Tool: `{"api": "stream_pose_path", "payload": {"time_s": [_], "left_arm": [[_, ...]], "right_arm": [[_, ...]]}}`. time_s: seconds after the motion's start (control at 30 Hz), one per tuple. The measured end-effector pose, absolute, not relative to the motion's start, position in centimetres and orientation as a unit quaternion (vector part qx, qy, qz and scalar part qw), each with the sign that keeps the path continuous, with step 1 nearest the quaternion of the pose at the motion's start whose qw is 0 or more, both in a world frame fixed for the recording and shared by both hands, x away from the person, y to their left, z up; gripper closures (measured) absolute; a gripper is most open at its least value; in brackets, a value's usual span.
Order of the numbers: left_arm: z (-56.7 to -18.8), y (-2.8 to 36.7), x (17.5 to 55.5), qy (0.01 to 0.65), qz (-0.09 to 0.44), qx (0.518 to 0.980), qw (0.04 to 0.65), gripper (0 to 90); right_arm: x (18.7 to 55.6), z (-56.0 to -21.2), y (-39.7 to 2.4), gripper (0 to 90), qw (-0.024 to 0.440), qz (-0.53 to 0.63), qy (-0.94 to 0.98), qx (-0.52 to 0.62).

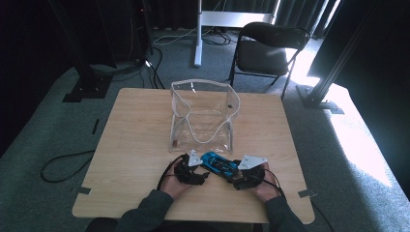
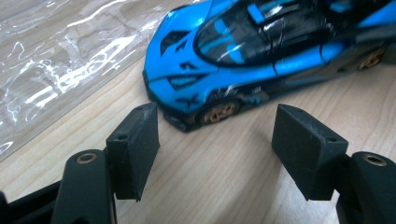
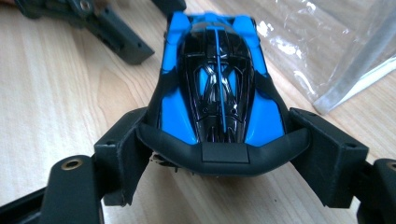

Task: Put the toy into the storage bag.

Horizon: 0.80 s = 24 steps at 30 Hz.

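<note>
resting low in the high view, both forearms come in from the bottom edge, angled inward, with the hands side by side on the wooden table (image 1: 135,125) just below the frame's centre. the left gripper (image 1: 193,171) sits lower centre-left, its jaws spread wide; in the left gripper view they stand apart on bare wood with the nose and front wheel of the blue toy car (image 2: 261,56) just beyond them, not touching either pad. the right gripper (image 1: 244,176) sits lower centre-right; in the right gripper view its jaws bracket the car's black rear end (image 3: 219,154), both pads pressed against its sides, so it is clamped on the car. the car lies on the table between the two grippers, pointing toward the upper left. a clear plastic pouch (image 1: 203,116) stands open just above it, at the centre of the high view. a black folding chair (image 1: 268,48) stands beyond the table, upper right.
</note>
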State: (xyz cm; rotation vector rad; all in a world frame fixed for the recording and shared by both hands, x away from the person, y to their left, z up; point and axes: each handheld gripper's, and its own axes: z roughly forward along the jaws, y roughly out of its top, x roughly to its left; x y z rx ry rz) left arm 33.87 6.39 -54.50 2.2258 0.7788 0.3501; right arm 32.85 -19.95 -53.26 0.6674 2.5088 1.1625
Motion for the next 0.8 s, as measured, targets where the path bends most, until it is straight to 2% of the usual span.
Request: {"api": "stream_pose_path", "payload": {"time_s": [0.6,0.8], "left_arm": [[-54.5,6.5,33.4,0.307,0.137,0.866,0.37,32.4],[-54.5,6.6,33.4,0.307,0.138,0.866,0.369,32.4]], "right_arm": [[32.1,-48.5,-21.4,24.3,0.165,0.487,0.817,0.261],[31.8,-46.8,-21.6,24.4,0.185,0.496,0.806,0.267]]}}
